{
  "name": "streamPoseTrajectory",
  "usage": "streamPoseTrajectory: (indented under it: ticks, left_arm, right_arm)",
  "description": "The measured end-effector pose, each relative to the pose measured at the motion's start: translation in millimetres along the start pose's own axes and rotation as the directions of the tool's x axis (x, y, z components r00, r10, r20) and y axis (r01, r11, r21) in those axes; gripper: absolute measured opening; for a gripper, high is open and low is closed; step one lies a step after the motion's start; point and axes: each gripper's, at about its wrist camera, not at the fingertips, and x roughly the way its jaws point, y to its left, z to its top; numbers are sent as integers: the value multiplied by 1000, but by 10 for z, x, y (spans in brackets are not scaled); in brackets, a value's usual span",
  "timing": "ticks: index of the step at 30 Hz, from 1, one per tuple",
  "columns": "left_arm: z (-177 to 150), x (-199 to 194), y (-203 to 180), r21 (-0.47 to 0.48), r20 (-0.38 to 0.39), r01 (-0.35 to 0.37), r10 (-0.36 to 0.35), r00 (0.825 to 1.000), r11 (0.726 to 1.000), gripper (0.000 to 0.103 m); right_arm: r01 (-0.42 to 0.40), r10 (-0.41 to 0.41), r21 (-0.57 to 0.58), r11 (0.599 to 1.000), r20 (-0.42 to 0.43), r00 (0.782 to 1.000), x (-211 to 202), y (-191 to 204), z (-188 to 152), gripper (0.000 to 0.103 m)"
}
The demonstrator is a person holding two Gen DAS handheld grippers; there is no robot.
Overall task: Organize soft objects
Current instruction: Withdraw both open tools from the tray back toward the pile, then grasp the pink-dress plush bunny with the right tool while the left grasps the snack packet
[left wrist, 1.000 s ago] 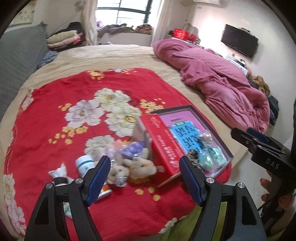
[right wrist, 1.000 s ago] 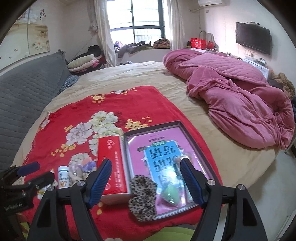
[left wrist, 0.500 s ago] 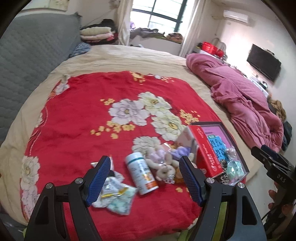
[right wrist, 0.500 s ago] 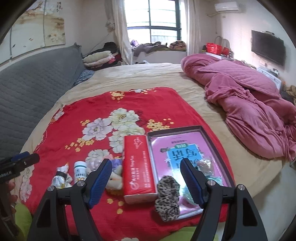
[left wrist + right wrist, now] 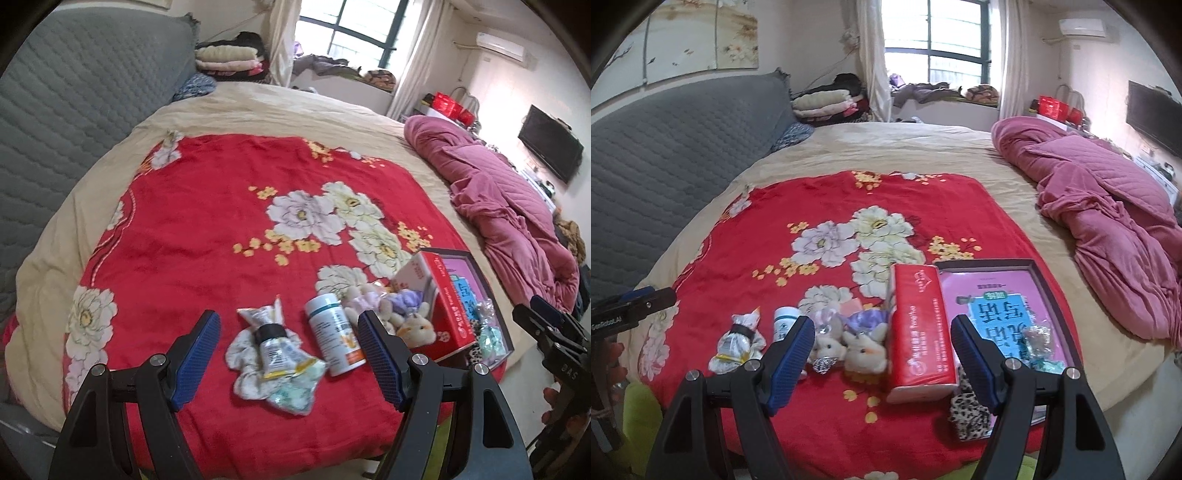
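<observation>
Along the near edge of the red floral blanket (image 5: 192,236) the soft things lie in a loose row: a pale scrunchie (image 5: 258,373) with a squeezed tube (image 5: 275,341) across it, then a white bottle (image 5: 334,334), then two small plush toys (image 5: 849,345) touching the red tissue pack (image 5: 918,328). Beside the pack stands a dark tray (image 5: 1049,288), a leopard scrunchie (image 5: 967,410) at its near corner. Both sets of tongs hang apart and empty: left gripper (image 5: 288,358) above the pale scrunchie, right gripper (image 5: 882,362) above the plush toys. These likely weigh little and squash readily, so a pinch across a toy's body should hold; the pale scrunchie probably needs the tube lifted off first
</observation>
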Motion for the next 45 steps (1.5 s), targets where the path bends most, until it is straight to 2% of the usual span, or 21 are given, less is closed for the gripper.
streamPoseTrajectory:
  ticks: [5, 11, 18, 24, 30, 33, 39, 40, 43, 45]
  left_arm:
    - [-84, 135, 98, -16, -39, -15, 14, 999, 1000, 78]
    - [-210, 473, 65, -2, -116, -24, 23, 993, 1000, 78]
    - [-291, 868, 11, 14, -187, -28, 30, 982, 1000, 78]
    - [-307, 1148, 47, -2, -229, -24, 23, 973, 1000, 78]
    - [-296, 1323, 59, -2, -252, -10, 9, 968, 1000, 78]
    - [-292, 1378, 85, -7, -258, -3, 1, 966, 1000, 78]
    - [-295, 1449, 158, -28, -269, 12, -20, 963, 1000, 78]
    - [-299, 1456, 168, -32, -269, 13, -21, 963, 999, 78]
    - [-287, 1492, 189, -39, -273, 20, -30, 962, 999, 78]
    - [-276, 1518, 191, -38, -275, 21, -31, 961, 999, 78]
  right_arm:
    - [-15, 14, -20, 1000, -21, 1000, 81, 111, -35, 76]
    - [-19, 15, -60, 998, -61, 998, 246, 203, -157, 76]
    - [-5, -12, -120, 993, -139, 990, 624, 299, -361, 76]
    - [-62, 36, -146, 987, -177, 984, 917, 520, -416, 76]
    - [-78, 44, -140, 987, -228, 973, 1309, 677, -388, 76]
    - [-76, 38, -139, 987, -262, 964, 1488, 695, -400, 71]
    - [-58, 6, -184, 981, -274, 962, 1685, 765, -426, 62]
    - [-63, 6, -193, 979, -279, 960, 1723, 790, -421, 58]
    - [-69, -4, -203, 977, -342, 940, 1910, 848, -459, 49]
    - [-71, -6, -199, 977, -364, 931, 2017, 877, -489, 48]
